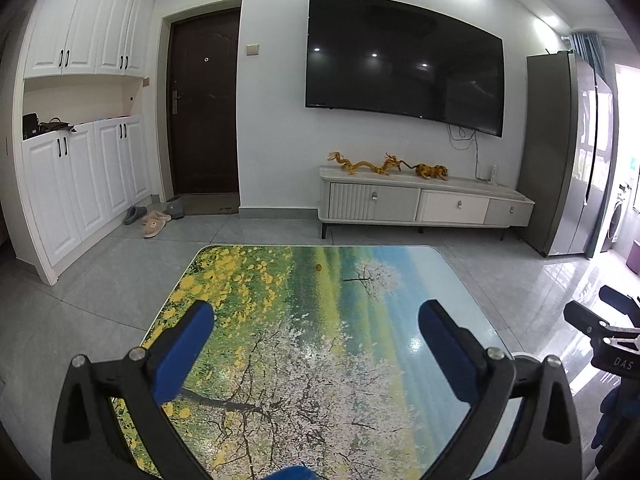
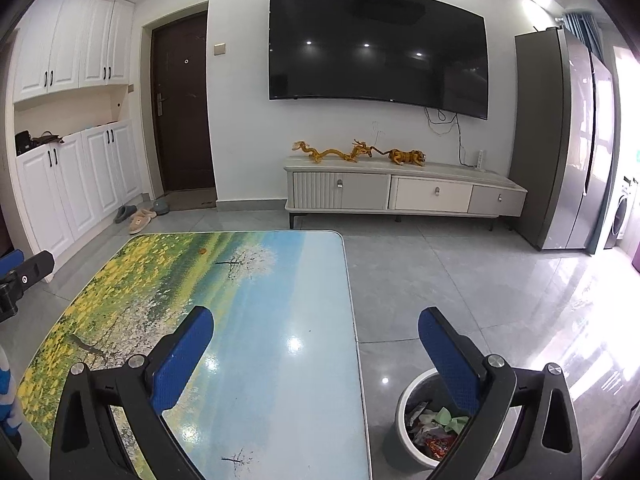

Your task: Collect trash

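A table with a printed landscape top (image 1: pixel 320 320) fills the foreground; it also shows in the right wrist view (image 2: pixel 256 320). A small orange scrap (image 1: pixel 319 267) lies near its far edge, also in the right wrist view (image 2: pixel 203 251). My left gripper (image 1: pixel 316 322) is open and empty above the table. My right gripper (image 2: pixel 316 322) is open and empty over the table's right edge. A round bin (image 2: pixel 404 408) holding several wrappers (image 2: pixel 434 430) stands on the floor right of the table, under my right finger. The right gripper shows at the left view's edge (image 1: pixel 600 316).
A TV stand (image 1: pixel 424 204) with golden figurines (image 1: pixel 384 166) stands against the far wall under a TV (image 1: pixel 404 60). A fridge (image 1: pixel 568 156) stands at the right. White cabinets (image 1: pixel 80 176), a dark door (image 1: pixel 204 108) and slippers (image 1: pixel 154 220) are at the left. Grey tiled floor surrounds the table.
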Action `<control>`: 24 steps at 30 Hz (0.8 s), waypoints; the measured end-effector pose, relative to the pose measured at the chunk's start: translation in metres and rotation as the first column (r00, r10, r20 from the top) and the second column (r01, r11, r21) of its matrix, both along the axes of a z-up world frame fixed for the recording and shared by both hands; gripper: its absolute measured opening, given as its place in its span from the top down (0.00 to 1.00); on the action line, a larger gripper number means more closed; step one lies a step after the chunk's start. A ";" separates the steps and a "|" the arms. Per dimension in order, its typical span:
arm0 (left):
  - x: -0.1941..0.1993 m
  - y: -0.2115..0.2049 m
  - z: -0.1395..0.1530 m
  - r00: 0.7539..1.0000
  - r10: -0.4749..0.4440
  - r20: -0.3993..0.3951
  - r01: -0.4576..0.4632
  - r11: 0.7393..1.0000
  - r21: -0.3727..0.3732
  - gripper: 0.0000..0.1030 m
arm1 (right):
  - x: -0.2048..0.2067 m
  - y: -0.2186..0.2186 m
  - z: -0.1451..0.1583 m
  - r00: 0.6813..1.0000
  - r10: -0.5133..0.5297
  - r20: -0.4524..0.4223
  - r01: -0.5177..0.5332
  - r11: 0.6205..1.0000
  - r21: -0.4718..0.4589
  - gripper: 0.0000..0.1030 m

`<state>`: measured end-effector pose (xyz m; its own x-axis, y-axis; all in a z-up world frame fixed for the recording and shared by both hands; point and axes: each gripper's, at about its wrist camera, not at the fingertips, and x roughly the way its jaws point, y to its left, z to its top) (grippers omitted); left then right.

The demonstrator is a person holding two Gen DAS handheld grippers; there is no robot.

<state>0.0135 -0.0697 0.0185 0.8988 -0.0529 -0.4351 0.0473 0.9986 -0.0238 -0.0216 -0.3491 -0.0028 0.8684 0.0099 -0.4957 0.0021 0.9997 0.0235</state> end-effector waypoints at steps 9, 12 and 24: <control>-0.007 -0.004 0.004 1.000 -0.011 0.019 0.011 1.000 0.020 0.00 | -0.012 -0.031 -0.006 0.998 -0.062 -0.001 0.061 0.997 0.053 0.00; -0.005 -0.001 0.002 1.000 -0.015 0.011 0.015 1.000 0.019 0.00 | -0.013 -0.037 -0.010 0.997 -0.083 -0.007 0.083 0.995 0.051 0.00; -0.010 -0.002 0.013 0.999 -0.032 0.015 0.031 0.999 0.020 0.00 | -0.019 -0.024 0.002 0.998 -0.059 0.007 0.059 0.998 0.015 0.00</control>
